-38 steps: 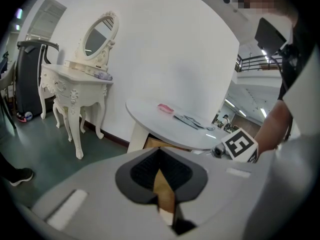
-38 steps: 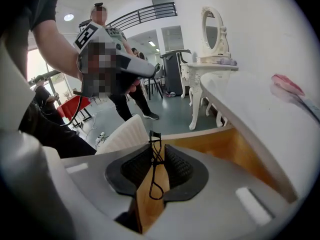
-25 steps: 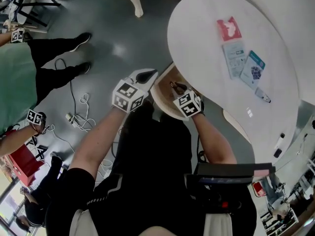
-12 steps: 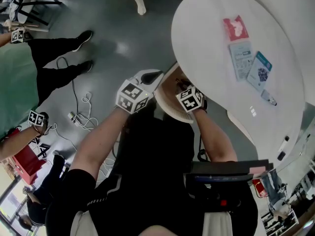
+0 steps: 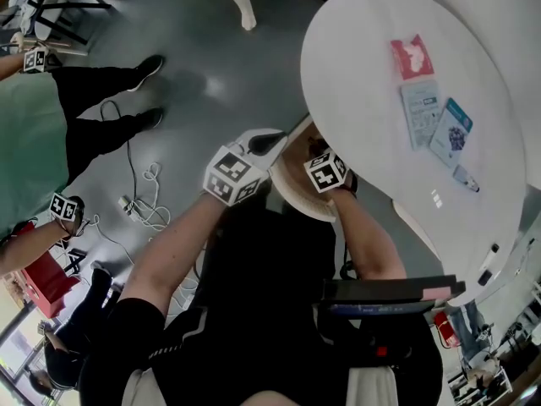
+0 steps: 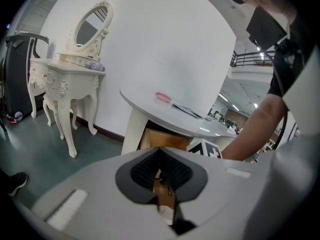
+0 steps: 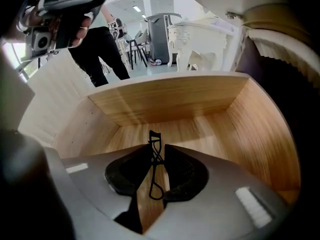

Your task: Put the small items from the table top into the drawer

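Observation:
An open wooden drawer (image 5: 292, 189) sticks out from under the round white table (image 5: 372, 117). My right gripper (image 7: 156, 146) points steeply down into the drawer (image 7: 165, 101), shut on a black eyelash curler (image 7: 155, 170) that stands upright between its pads. In the head view its marker cube (image 5: 326, 172) sits over the drawer. My left gripper (image 5: 269, 140) hovers at the drawer's left edge, its tips (image 6: 159, 151) together with nothing seen between them. On the table lie a red packet (image 5: 412, 57), a pale blue packet (image 5: 421, 110), a blue-and-white packet (image 5: 451, 132) and a small tube (image 5: 465, 178).
A person in a green top and black trousers (image 5: 93, 100) stands at the left, with cables (image 5: 139, 201) on the floor nearby. A white dressing table with an oval mirror (image 6: 75, 69) stands by the wall. Another person holding a device (image 7: 65, 14) is beyond the drawer.
My right gripper has sunk deeper into the drawer with the eyelash curler still in it. The left gripper has barely moved.

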Tool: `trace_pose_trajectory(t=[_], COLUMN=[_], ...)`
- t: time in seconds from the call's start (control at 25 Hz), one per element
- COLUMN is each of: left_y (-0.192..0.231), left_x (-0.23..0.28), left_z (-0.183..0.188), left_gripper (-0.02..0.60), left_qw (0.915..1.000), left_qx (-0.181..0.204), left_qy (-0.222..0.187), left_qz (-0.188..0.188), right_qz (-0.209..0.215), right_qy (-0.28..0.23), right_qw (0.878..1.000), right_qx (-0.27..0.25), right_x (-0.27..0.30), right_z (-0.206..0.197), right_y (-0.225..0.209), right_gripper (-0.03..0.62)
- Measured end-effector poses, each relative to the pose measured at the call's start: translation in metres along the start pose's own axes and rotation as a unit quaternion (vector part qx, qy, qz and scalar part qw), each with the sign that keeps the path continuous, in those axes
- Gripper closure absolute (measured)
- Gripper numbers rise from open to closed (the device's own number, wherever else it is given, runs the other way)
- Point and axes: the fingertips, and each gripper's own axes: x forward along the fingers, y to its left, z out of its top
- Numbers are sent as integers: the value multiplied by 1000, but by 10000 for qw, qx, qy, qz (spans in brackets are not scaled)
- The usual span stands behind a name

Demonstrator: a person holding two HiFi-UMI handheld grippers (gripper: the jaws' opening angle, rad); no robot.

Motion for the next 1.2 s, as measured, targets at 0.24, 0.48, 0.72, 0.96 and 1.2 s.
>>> trace_pose_trajectory(t=[0.24, 0.48, 0.72, 0.96, 1.2], left_y=[-1, -7, -9, -7, -8], left_x=[-6, -9, -9, -14, -20], left_z=[1, 6, 5, 6, 10], left_gripper=[581, 581, 581, 581, 581], left_qw=[10000, 9999, 9999, 9997, 9997], left_qx=[-29, -53, -94, -130, -119], left_qy=[5, -76, -127, -144, -136], left_qz=[25, 42, 63, 119, 174], right_qz=[-124, -174, -180, -98, -87], right_qy=[164, 240, 222, 265, 98], right_qw=[9998, 9996, 9996, 9996, 9999], right_qx=[19, 8, 15, 70, 59], right_x=[6, 6, 7, 11, 0], right_z=[-3, -5, -6, -8, -2], right_y=[-4, -8, -9, -7, 1], right_gripper=[513, 511, 508, 388, 410])
